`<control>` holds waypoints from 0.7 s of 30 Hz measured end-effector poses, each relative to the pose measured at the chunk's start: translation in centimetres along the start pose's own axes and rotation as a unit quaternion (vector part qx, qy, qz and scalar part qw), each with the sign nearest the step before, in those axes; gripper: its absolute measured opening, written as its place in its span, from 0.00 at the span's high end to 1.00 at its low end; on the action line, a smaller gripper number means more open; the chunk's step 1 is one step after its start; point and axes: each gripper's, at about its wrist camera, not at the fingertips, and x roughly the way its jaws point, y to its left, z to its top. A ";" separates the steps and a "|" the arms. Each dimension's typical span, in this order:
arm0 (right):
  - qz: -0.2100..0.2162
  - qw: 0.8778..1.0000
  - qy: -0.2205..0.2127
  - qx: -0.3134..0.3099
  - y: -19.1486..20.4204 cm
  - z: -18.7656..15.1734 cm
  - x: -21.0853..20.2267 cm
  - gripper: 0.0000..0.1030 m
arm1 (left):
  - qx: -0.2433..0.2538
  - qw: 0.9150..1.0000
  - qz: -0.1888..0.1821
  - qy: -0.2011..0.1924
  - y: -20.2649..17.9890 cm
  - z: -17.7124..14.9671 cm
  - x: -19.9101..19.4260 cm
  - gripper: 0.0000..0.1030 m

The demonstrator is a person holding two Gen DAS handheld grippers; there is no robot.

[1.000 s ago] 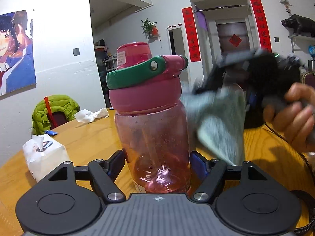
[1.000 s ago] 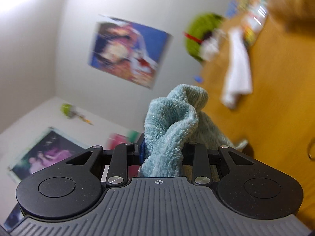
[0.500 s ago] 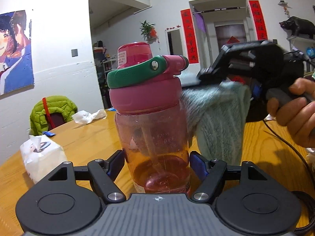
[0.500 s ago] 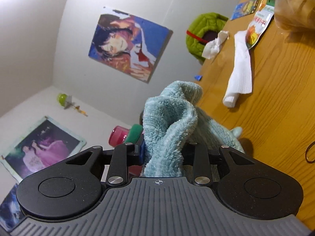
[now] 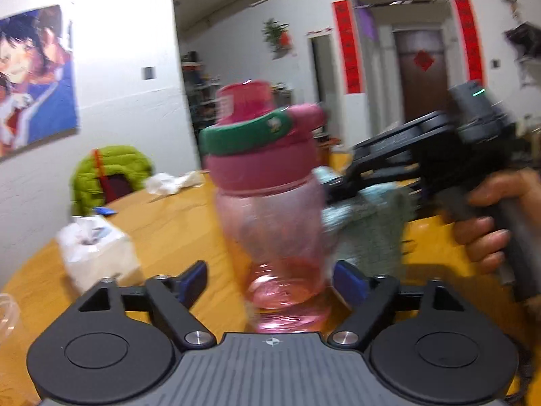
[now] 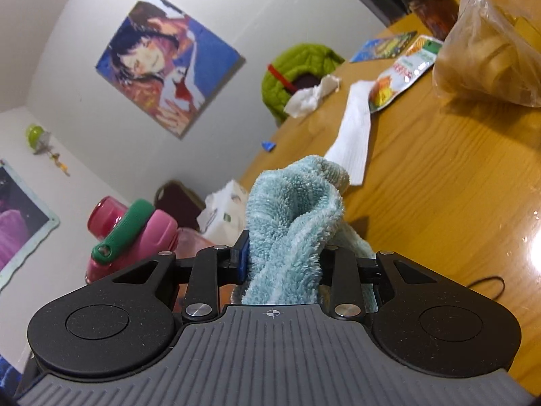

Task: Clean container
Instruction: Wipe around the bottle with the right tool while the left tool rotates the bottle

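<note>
Here, pink bottle (image 5: 270, 223) upright, leaning slightly right, lid up, cloth (image 5: 368, 226) beside

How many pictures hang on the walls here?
2, both seen from the right wrist camera: an anime poster high on the wall behind the table, and a purple picture at the left edge, beyond the pink bottle. Others may hang out of view.

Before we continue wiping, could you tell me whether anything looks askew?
Yes: the pink bottle tilts, ungripped, between the open left tongs while the right tongs hold the blue cloth at its side.
</note>
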 end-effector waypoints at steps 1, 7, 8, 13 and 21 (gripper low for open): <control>0.003 1.000 0.004 0.002 0.0 0.2 0.3 0.67 | 0.002 1.000 -0.006 -0.001 -0.2 0.0 -0.1 0.31; 0.002 0.999 0.029 -0.028 0.9 0.2 0.9 0.66 | 0.012 1.000 0.010 -0.016 -0.3 -0.3 0.7 0.27; 0.003 0.999 0.033 -0.030 1.0 0.2 0.6 0.67 | 0.011 1.000 0.011 -0.018 -0.3 -0.3 0.9 0.25; 0.005 0.997 0.063 -0.042 1.9 -0.1 -0.4 0.67 | 0.017 0.999 0.020 -0.023 0.3 -0.3 2.0 0.24; -0.020 0.995 0.062 -0.069 2.4 -0.5 -1.1 0.67 | 0.013 0.999 0.009 -0.032 0.7 -0.6 1.9 0.29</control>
